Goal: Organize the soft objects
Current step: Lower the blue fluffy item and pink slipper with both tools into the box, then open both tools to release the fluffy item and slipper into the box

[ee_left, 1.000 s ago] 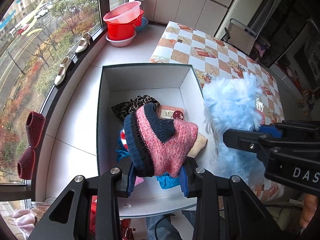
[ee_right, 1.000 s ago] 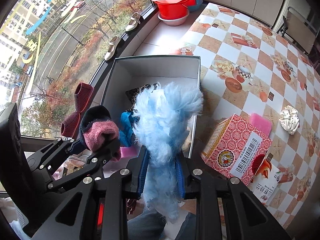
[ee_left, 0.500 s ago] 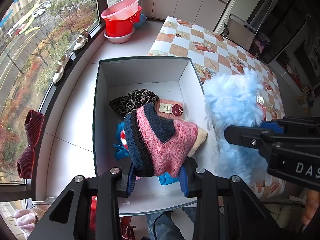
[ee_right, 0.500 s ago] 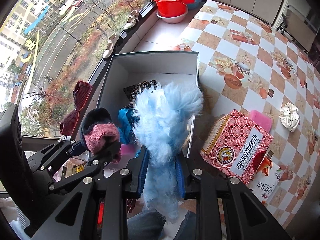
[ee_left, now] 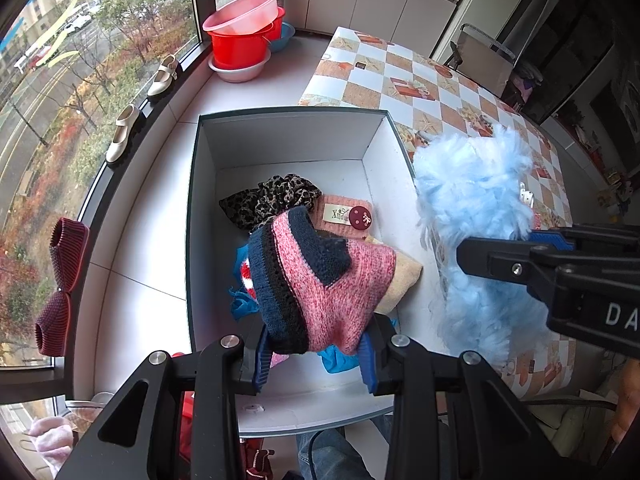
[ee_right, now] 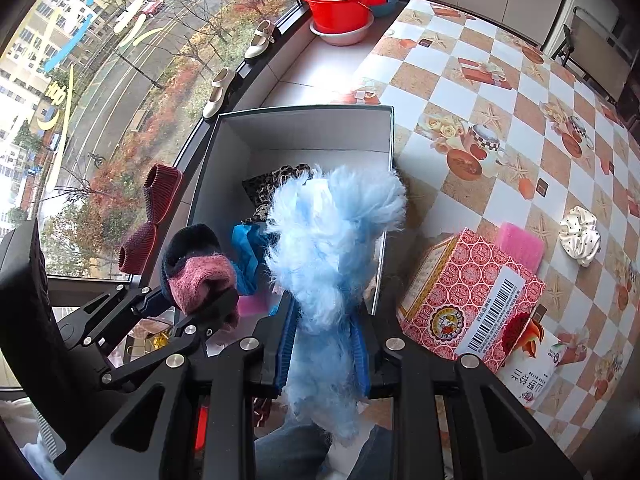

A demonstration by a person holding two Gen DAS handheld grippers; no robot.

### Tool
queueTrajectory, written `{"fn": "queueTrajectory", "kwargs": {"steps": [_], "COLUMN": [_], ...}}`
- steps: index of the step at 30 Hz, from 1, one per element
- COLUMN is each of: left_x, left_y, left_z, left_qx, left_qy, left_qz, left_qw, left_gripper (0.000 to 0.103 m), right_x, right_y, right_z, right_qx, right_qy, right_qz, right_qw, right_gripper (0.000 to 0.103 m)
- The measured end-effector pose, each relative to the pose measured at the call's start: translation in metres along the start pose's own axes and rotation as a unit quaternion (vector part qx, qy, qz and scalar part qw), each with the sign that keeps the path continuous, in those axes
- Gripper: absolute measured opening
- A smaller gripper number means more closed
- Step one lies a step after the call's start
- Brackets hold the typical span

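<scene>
My left gripper (ee_left: 316, 354) is shut on a pink and navy knitted sock (ee_left: 320, 280) and holds it above the white box (ee_left: 288, 136). The sock also shows in the right wrist view (ee_right: 198, 268). My right gripper (ee_right: 322, 356) is shut on a fluffy light blue piece (ee_right: 332, 248), held over the box's right wall (ee_right: 382, 240); it shows in the left wrist view too (ee_left: 476, 216). In the box lie a leopard-print cloth (ee_left: 272, 198), a pink knit with a label (ee_left: 346, 216), a beige piece (ee_left: 402, 280) and blue cloth (ee_left: 242, 306).
A checkered tablecloth (ee_right: 500, 128) carries a red patterned carton (ee_right: 468, 296), a pink pad (ee_right: 520, 244) and a white scrunchie (ee_right: 580, 234). Red and pink basins (ee_left: 244, 36) stand on the sill. White shoes (ee_left: 124, 132) and a dark red knit (ee_left: 60, 284) sit by the window.
Both grippers have drawn slightly back and up from the box, each keeping hold of its item. The box looks a little farther away.
</scene>
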State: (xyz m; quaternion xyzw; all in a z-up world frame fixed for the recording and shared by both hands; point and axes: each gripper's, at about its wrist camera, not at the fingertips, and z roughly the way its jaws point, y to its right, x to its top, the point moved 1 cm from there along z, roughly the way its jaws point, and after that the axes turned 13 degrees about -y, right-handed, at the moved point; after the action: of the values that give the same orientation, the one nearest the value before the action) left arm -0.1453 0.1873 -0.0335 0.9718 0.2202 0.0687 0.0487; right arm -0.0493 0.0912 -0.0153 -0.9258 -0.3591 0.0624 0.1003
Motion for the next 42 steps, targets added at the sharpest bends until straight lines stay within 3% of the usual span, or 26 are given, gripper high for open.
{"fn": "queueTrajectory", "kwargs": {"steps": [14,29,42], "left_x": [0.009,0.043,0.055], "left_y": [-0.005,-0.012,-0.013], "left_z": [0.008,0.02,0.034], "left_qx": [0.0,0.012,0.019], "left_qy": [-0.008,-0.013,-0.029], "left_qz": [-0.004,-0.01,-0.012], "left_qw": [1.0,0.9998,0.9993], "left_gripper": [0.038,0.038,0.038], "right_x": [0.02,0.058,0.079], "right_y": [0.001,0.009,0.0], "right_z": [-0.001,0.0,0.02], "right_qx": [0.001,0.015,0.006], "right_qy": [0.003,0.009,-0.01], "right_qz": [0.004,0.028,0.013], "right_qw": [1.0,0.999,1.0], "right_gripper": [0.027,0.028,0.028]}}
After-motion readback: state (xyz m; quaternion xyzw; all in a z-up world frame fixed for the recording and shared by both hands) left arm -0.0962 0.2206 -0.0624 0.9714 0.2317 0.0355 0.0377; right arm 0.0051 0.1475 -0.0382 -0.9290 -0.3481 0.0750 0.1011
